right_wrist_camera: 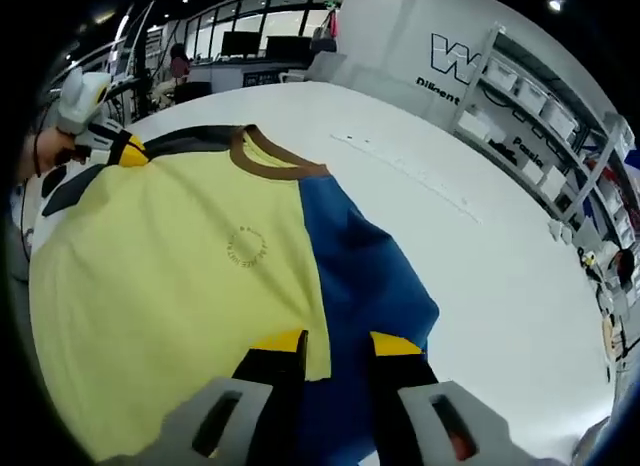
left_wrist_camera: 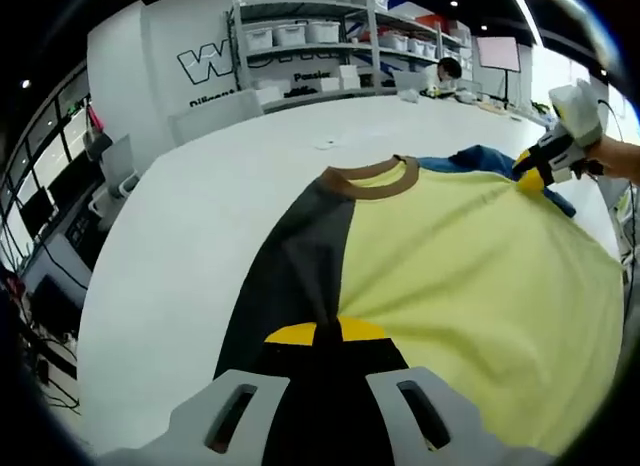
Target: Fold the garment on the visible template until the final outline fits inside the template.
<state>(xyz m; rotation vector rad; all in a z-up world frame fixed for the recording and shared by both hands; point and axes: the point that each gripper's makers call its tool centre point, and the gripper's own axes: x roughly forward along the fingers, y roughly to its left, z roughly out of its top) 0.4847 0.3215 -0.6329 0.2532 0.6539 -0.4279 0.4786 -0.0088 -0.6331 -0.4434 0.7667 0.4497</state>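
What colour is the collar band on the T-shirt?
Brown, on the yellow short-sleeved T-shirt's ribbed collar band; clearest in the right gripper view.

The left tool (left_wrist_camera: 327, 333) has its yellow-tipped jaws nearly pressed together, while the right tool (right_wrist_camera: 335, 343) holds its jaws a little apart, each gripped by a hand (left_wrist_camera: 618, 154).

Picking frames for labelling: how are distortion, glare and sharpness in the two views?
Left gripper view: strong fisheye bend, shirt sharp, bright ceiling strip glaring top right, the other claw slightly soft. Right gripper view: same bend, table evenly lit without harsh shadows, chest print readable, far shelves small and soft.
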